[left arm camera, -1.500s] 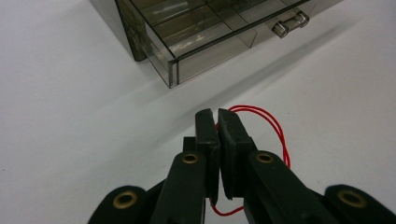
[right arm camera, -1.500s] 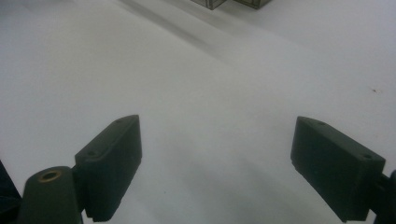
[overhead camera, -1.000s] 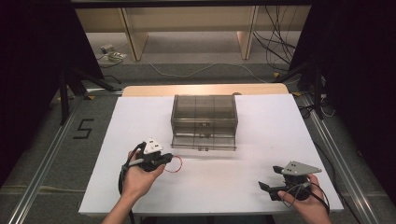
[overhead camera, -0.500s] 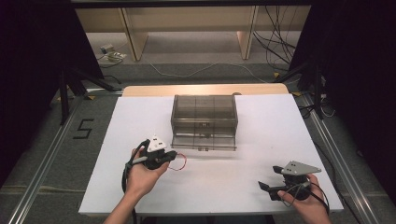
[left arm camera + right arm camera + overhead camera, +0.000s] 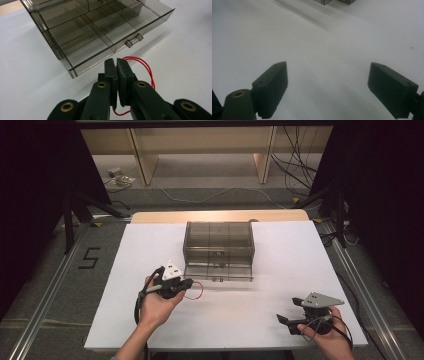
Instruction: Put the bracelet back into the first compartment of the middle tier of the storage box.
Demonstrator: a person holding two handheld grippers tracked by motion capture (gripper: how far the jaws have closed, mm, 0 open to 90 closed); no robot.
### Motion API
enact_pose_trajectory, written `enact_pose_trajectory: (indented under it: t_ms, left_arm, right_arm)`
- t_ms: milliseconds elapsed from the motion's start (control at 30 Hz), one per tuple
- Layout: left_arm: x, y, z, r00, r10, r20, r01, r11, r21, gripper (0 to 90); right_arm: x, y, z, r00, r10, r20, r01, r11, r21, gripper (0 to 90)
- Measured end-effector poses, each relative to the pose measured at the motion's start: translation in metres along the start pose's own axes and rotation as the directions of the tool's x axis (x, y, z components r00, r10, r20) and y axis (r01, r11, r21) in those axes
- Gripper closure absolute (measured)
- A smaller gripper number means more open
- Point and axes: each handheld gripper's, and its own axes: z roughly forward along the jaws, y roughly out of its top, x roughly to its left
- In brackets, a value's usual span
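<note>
my left gripper (image 5: 116,65) is clenched on a thin red wire loop (image 5: 146,70), held just off the white tabletop (image 5: 280,250) in front of the smoked plastic drawer box (image 5: 219,249), whose lower drawer (image 5: 100,40) stands pulled out toward the near edge. i judge the wire light, limp and springy, best kept pinched mid-strand, as a loose grip would let it slip. my right gripper (image 5: 328,87) rests released near the tabletop's near right corner, with bare room between the two.
</note>
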Motion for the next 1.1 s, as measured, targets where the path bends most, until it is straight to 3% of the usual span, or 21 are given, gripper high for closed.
enact_pose_trajectory:
  t_ms: [1100]
  left_arm:
    - [0.005, 0.014, 0.004, 0.9999, -0.008, -0.012, 0.008, 0.9997, -0.024, 87.5]
  right_arm:
    - [0.000, 0.000, 0.000, 1.0000, -0.002, 0.002, 0.002, 1.000, 0.005, 17.2]
